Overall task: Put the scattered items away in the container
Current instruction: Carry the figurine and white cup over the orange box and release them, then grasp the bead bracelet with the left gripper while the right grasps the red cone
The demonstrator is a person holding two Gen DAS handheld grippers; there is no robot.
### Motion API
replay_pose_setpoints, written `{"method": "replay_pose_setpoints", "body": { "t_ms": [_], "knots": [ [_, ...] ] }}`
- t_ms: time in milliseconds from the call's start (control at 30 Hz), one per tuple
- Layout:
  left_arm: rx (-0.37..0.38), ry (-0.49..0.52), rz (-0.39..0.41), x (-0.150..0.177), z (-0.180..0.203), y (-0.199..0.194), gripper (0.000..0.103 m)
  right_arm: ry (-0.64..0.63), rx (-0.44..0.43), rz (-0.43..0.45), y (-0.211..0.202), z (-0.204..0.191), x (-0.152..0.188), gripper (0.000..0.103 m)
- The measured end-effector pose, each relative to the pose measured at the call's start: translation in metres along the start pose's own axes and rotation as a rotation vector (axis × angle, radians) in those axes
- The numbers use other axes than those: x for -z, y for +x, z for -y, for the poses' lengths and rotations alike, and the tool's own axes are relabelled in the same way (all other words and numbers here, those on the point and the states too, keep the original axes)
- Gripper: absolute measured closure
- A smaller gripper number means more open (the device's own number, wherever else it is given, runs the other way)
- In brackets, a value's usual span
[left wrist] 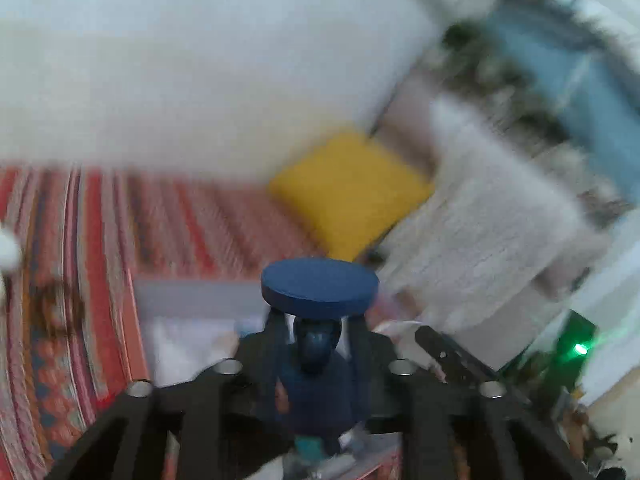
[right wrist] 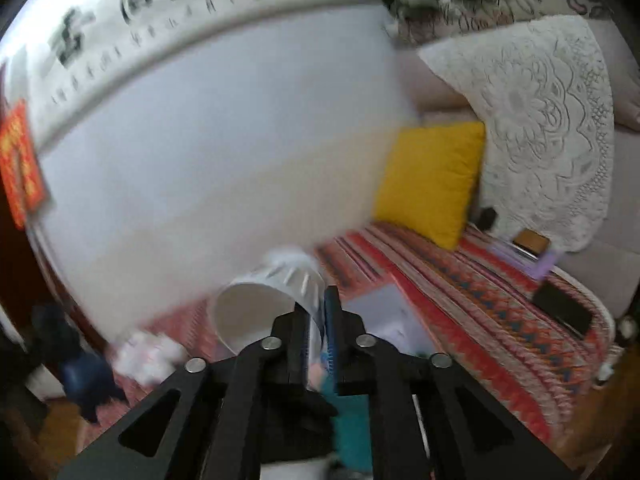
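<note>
- Left wrist view, heavy blur: one left gripper point(left wrist: 318, 320), fingers point(left wrist: 276, 326) drawn close and pinching one dark blue object point(left wrist: 319, 293). It has a flat round disc on top and a narrower rounded body between the fingers. What the object is, cannot tell.
- Behind it: one open white container point(left wrist: 192, 334) on a red striped blanket point(left wrist: 80, 240). The blue object is held up in front of the container, not in it.
- One yellow cushion point(left wrist: 350, 192) beyond, one white lace cover point(left wrist: 492, 220) beside it.
- Right wrist view: one right gripper point(right wrist: 318, 316), fingers point(right wrist: 333, 320) nearly together, clamped on the wall of one white cup point(right wrist: 268, 304). One finger is inside the rim, one outside. Cup is tipped, mouth facing the camera and to the left, held off the blanket point(right wrist: 480, 304).
- Same white container point(right wrist: 384, 312) just right of the cup, on the blanket.
- Teal item under the fingers, too blurred to identify.
- One yellow cushion point(right wrist: 430, 182) upright against the lace cover point(right wrist: 540, 120).
- Two dark flat devices point(right wrist: 562, 312) on the blanket at right.
</note>
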State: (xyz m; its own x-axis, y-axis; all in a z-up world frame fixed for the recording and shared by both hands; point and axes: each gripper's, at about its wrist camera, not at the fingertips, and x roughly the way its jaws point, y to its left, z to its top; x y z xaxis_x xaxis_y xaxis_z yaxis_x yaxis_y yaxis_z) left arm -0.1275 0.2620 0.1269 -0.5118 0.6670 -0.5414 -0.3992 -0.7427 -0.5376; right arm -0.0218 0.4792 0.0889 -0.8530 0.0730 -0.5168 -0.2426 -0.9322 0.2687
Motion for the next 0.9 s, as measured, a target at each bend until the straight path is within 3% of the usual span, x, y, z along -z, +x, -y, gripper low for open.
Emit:
{"method": "replay_pose_setpoints", "body": {
  "t_ms": [67, 167, 300, 500, 667, 800, 900],
  "knots": [
    [0.013, -0.054, -0.060, -0.001, 0.000, 0.022, 0.051, 0.010, 0.065, -0.063, 0.019, 0.007, 0.006, 0.028],
    [0.008, -0.033, -0.015, 0.000, -0.002, 0.009, 0.037, 0.022, 0.090, -0.064, 0.020, 0.011, 0.008, 0.028],
    [-0.093, -0.013, 0.086, 0.007, -0.032, -0.036, 0.023, 0.050, 0.049, -0.003, 0.005, 0.011, 0.007, 0.028],
    [-0.272, -0.101, 0.091, 0.029, -0.125, -0.084, 0.021, 0.039, -0.049, 0.050, -0.012, -0.018, 0.001, 0.028],
    [-0.358, -0.209, 0.062, 0.057, -0.203, -0.106, 0.021, -0.105, -0.141, 0.057, -0.022, -0.099, 0.014, 0.028],
    [-0.411, -0.282, 0.037, 0.061, -0.252, -0.113, 0.021, -0.314, -0.213, -0.001, -0.015, -0.196, 0.053, 0.028],
    [-0.443, -0.302, -0.018, 0.051, -0.283, -0.106, 0.021, -0.534, -0.149, -0.109, 0.014, -0.269, 0.110, 0.028]
  ]
}}
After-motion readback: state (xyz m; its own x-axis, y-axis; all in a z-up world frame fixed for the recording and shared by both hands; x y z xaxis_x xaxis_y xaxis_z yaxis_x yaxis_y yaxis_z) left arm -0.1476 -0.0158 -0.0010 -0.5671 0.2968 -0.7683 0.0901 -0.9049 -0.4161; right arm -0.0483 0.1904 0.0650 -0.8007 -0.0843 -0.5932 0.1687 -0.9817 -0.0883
